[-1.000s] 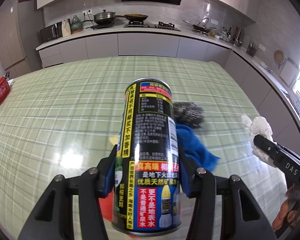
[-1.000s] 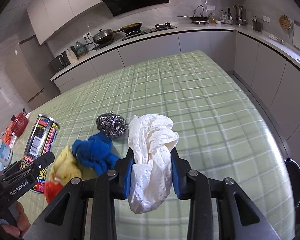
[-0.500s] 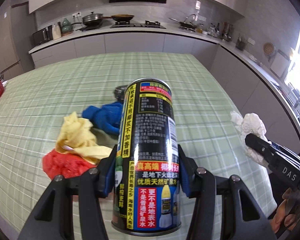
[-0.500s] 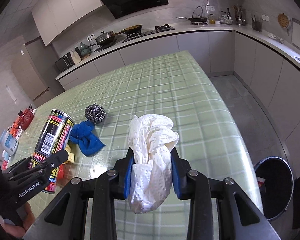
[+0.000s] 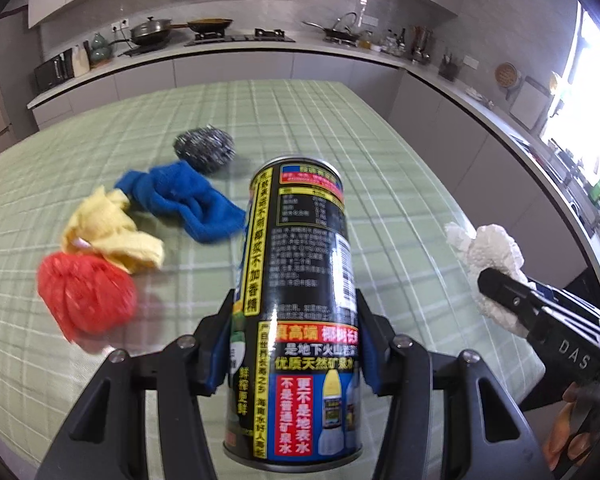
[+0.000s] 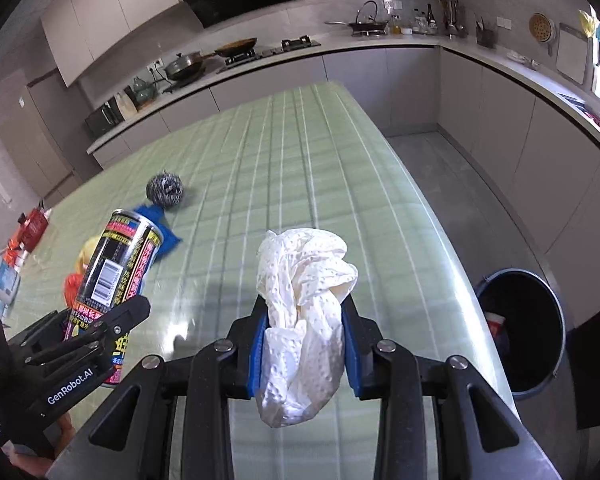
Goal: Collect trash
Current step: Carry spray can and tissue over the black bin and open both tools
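Note:
My left gripper (image 5: 296, 344) is shut on a black drink can (image 5: 300, 300) with yellow and red print, held upright above the green checked table (image 5: 340, 128). The can also shows in the right wrist view (image 6: 112, 272). My right gripper (image 6: 304, 348) is shut on a crumpled white paper towel (image 6: 304, 308), held above the table's right edge. The towel also shows at the right of the left wrist view (image 5: 488, 256). A dark round trash bin (image 6: 520, 320) stands on the floor to the right of the table.
On the table lie a steel wool scrubber (image 5: 204, 148), a blue cloth (image 5: 184, 204), a yellow cloth (image 5: 108, 232) and a red mesh ball (image 5: 84, 300). A kitchen counter (image 6: 380, 44) with pans runs along the back and right walls.
Both grippers have drawn back and to the right with their loads. The cloths now show left of the can, and the trash bin has come fully into the right wrist view.

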Action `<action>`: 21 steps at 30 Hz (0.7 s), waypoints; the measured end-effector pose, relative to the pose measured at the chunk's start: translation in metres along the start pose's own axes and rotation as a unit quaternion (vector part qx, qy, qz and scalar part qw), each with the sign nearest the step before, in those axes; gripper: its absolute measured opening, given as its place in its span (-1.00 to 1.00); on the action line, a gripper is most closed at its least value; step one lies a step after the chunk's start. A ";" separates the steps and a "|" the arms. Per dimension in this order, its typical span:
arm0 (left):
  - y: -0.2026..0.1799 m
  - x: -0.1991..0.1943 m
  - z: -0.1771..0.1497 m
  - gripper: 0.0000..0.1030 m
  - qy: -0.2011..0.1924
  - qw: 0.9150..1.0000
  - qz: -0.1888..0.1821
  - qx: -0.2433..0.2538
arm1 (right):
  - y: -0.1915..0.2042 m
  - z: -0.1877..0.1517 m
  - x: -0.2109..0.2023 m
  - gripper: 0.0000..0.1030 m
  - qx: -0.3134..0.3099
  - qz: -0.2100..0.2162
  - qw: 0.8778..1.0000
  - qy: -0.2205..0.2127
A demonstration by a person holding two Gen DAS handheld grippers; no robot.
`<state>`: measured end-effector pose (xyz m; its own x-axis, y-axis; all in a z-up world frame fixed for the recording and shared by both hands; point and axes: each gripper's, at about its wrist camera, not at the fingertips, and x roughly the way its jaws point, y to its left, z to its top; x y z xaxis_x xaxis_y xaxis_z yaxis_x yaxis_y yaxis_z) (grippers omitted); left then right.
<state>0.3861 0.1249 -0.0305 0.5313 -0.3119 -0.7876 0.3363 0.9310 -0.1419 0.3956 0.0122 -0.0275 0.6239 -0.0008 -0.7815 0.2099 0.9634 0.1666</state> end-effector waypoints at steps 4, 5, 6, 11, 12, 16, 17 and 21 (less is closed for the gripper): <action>-0.013 -0.005 -0.003 0.03 0.002 1.000 -0.005 0.007 | -0.009 -0.003 -0.011 -0.32 0.001 -0.001 1.000 -0.005; -0.017 -0.007 -0.003 0.03 0.000 1.000 -0.005 0.009 | -0.013 -0.002 -0.016 -0.32 0.000 0.000 1.000 -0.011; -0.022 -0.008 -0.003 0.03 -0.003 1.000 -0.005 0.009 | -0.016 -0.002 -0.019 -0.32 -0.001 0.001 1.000 -0.015; -0.056 -0.008 -0.004 0.03 -0.013 1.000 -0.004 0.016 | -0.047 -0.005 -0.032 -0.32 0.005 0.005 1.000 -0.024; -0.068 -0.008 -0.006 0.03 -0.014 1.000 -0.004 0.018 | -0.057 -0.005 -0.034 -0.32 0.007 0.005 1.000 -0.024; -0.114 -0.001 -0.009 0.03 -0.016 1.000 -0.001 0.019 | -0.110 -0.007 -0.043 -0.32 0.013 0.007 1.000 -0.027; -0.127 0.001 -0.010 0.03 -0.018 1.000 0.004 0.017 | -0.129 -0.008 -0.045 -0.32 0.014 0.008 1.000 -0.026; -0.185 0.011 -0.014 0.03 -0.008 1.000 0.000 0.012 | -0.202 -0.007 -0.053 -0.32 0.030 -0.001 0.999 -0.021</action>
<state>0.3189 -0.0479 -0.0219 0.5435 -0.3157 -0.7778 0.3555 0.9259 -0.1274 0.3146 -0.1799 -0.0240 0.6534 -0.0156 -0.7568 0.2554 0.9457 0.2010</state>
